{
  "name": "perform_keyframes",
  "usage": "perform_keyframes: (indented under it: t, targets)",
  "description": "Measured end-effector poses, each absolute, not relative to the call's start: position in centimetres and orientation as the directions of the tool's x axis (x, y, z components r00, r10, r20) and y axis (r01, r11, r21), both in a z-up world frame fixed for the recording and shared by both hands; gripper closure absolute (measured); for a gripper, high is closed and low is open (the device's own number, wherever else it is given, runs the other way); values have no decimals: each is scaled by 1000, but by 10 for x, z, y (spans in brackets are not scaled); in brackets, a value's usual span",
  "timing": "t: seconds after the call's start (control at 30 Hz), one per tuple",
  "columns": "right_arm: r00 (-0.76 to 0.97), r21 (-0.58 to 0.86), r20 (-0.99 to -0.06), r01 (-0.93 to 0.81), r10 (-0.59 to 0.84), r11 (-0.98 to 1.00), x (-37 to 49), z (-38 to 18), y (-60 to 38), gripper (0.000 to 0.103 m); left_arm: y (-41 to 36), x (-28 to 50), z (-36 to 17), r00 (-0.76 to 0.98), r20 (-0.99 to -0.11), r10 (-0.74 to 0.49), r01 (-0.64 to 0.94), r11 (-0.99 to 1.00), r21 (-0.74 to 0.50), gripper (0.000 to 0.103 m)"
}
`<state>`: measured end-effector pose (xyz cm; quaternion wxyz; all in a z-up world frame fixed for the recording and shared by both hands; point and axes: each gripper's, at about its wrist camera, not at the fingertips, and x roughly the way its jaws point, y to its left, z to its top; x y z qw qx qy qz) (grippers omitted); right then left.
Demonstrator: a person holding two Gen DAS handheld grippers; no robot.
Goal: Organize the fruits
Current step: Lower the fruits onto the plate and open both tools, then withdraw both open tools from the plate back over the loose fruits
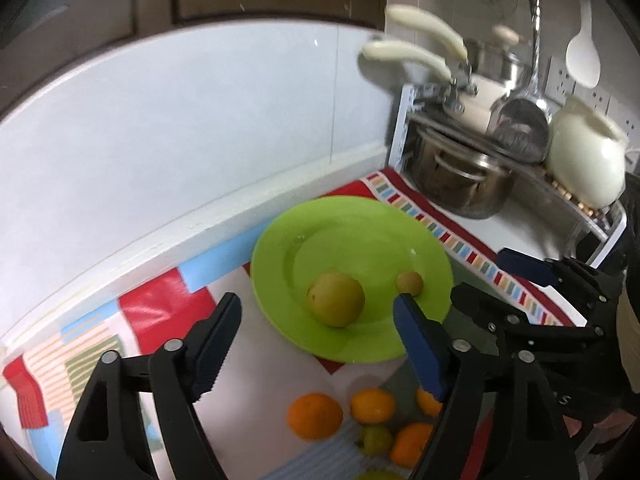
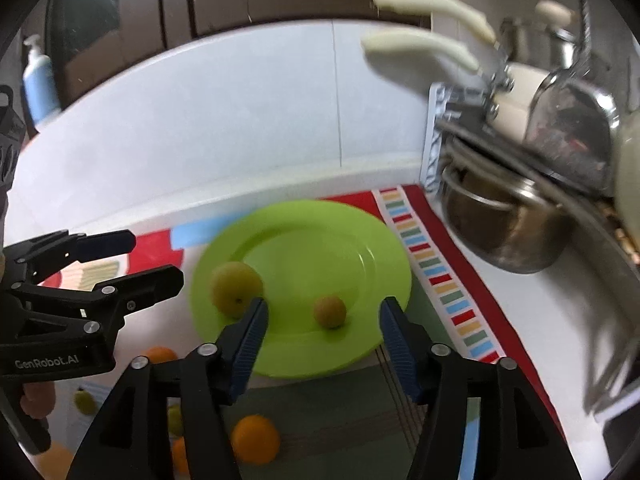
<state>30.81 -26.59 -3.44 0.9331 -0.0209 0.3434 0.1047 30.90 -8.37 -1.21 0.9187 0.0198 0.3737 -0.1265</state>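
Two fruits already sit on the green plate [image 1: 280, 236]: a large yellow-green fruit [image 1: 335, 299] just ahead of the left gripper [image 1: 316, 320], between its fingertips' line of sight, and a small brownish fruit [image 2: 329, 311] straight ahead of the right gripper [image 2: 323, 322]. Both grippers hang wide open and hold nothing. The remaining fruit lies below and nearer than the plate: an orange [image 1: 315, 416], a yellow-orange citrus [image 1: 373, 405] and a small green fruit [image 1: 376, 439] clustered beneath the left gripper, with another orange [image 2: 256, 439] under the right gripper.

The likely trouble, I judge, is rolling: round fruit nudged by an open finger could scatter across the cloth, or a fruit dropped onto the plate could knock its neighbours off the shallow rim. The two grippers are also near each other and could collide.

A patterned tablecloth [image 2: 440, 280] covers the tabletop. Beyond the plate stands a white tiled wall [image 1: 200, 128]; to the right, a dish rack [image 1: 592, 216] holds a steel pot [image 1: 460, 180] and pans.
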Motion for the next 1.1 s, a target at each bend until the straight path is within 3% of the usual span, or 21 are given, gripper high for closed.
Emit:
perform_keyframes:
  t: [0.53,0.73,1.1]
  targets:
    - [817,37,-540,-217,202,975,195,16,-229,22,-31,188,36,811,-571,-125,140,990,-18,4]
    - [867,12,-472,-174,159,985,156,27,-212,16,-8,152,40,828,-552,-98,102,994,-24,2]
    - [855,29,-492,-171,163,985,119,11,-182,16,20,104,22,834,-549,-48,77,997,30,2]
